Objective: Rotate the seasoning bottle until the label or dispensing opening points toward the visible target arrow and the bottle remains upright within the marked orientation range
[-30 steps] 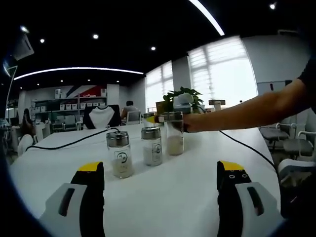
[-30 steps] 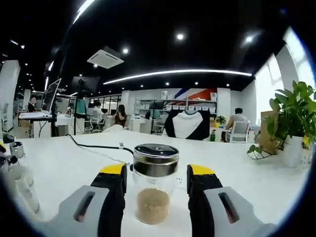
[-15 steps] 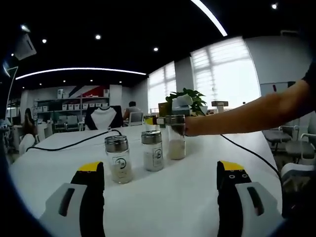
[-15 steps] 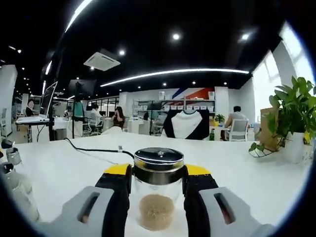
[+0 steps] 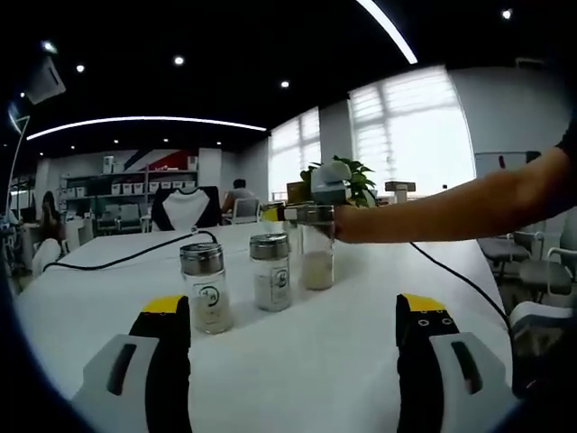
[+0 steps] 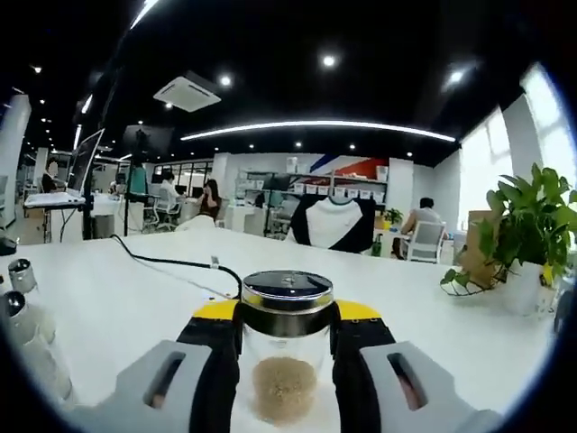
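Seasoning bottle, clear glass with a steel cap, stood upright on the white table, clamped by the right gripper; the left gripper hung open and empty, so twisting it toward the unseen arrow probably came next.

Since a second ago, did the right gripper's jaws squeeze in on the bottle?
Yes. In the right gripper view the right gripper has closed onto the seasoning bottle; the gaps beside its lid are gone.

Open bench is seen in front of the two spare bottles. Passage right of them is barred by the seasoning bottle and an outstretched forearm.
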`<state>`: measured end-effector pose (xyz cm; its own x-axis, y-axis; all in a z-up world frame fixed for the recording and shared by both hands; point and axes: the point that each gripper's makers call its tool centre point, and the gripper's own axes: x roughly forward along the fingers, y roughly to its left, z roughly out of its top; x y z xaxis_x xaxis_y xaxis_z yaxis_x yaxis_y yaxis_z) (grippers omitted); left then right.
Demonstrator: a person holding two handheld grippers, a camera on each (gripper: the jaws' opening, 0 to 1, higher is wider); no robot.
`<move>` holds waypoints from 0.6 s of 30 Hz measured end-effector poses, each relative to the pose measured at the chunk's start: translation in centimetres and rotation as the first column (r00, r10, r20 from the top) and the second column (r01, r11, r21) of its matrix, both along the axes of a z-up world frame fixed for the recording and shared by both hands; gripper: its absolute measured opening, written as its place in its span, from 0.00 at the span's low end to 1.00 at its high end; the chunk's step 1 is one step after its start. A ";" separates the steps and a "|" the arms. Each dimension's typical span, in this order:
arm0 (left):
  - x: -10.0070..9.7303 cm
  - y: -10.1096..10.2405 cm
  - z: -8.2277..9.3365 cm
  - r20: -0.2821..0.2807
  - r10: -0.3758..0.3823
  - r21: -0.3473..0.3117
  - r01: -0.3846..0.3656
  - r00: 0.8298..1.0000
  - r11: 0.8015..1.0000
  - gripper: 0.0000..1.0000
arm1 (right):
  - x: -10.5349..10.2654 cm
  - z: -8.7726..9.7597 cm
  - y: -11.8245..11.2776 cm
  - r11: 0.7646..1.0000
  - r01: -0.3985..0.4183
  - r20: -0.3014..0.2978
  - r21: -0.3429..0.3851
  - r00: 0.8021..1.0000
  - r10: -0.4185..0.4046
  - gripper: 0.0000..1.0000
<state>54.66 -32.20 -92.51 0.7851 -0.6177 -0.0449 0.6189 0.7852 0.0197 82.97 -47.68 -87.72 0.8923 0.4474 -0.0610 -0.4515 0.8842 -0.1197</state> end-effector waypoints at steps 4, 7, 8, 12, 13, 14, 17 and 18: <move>-0.3 -0.1 0.2 0.004 -0.002 -0.006 0.002 1.000 1.000 1.00 | -0.9 0.6 -0.4 1.000 -0.012 -0.005 0.027 1.000 0.012 0.35; -0.4 -0.2 0.2 0.006 -0.004 0.000 0.004 1.000 1.000 1.00 | -1.7 0.8 -0.5 1.000 -0.019 0.008 0.006 1.000 0.019 0.35; -0.4 -0.3 0.3 0.008 -0.006 -0.001 0.006 1.000 1.000 1.00 | -1.9 0.8 -0.5 1.000 -0.023 0.006 0.004 1.000 0.023 0.35; -0.6 -0.4 0.3 0.009 -0.008 -0.004 0.008 1.000 1.000 1.00 | -3.0 1.0 -1.0 0.999 -0.025 0.004 0.034 1.000 0.025 0.35; -0.7 -0.5 0.3 0.010 -0.010 -0.005 0.010 1.000 1.000 1.00 | -3.3 1.0 -1.1 0.999 -0.025 0.003 0.040 1.000 0.025 0.35; -0.8 -0.6 0.4 0.010 -0.012 -0.006 0.012 1.000 1.000 1.00 | -3.7 1.1 -1.1 0.998 -0.034 0.005 0.048 0.999 0.034 0.35; -0.9 -0.9 0.4 0.007 -0.017 -0.010 0.017 1.000 1.000 1.00 | -4.8 1.6 -1.2 0.997 -0.053 0.025 0.056 0.998 0.052 0.35; -0.9 -0.9 0.4 0.006 -0.017 -0.012 0.017 1.000 1.000 1.00 | -4.9 1.7 -1.2 0.997 -0.053 0.027 0.057 0.998 0.052 0.35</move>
<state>53.79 -33.12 -92.10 0.7747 -0.6315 -0.0324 0.6321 0.7747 0.0142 78.09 -48.86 -86.06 0.8684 0.4957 -0.0111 -0.4948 0.8652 -0.0811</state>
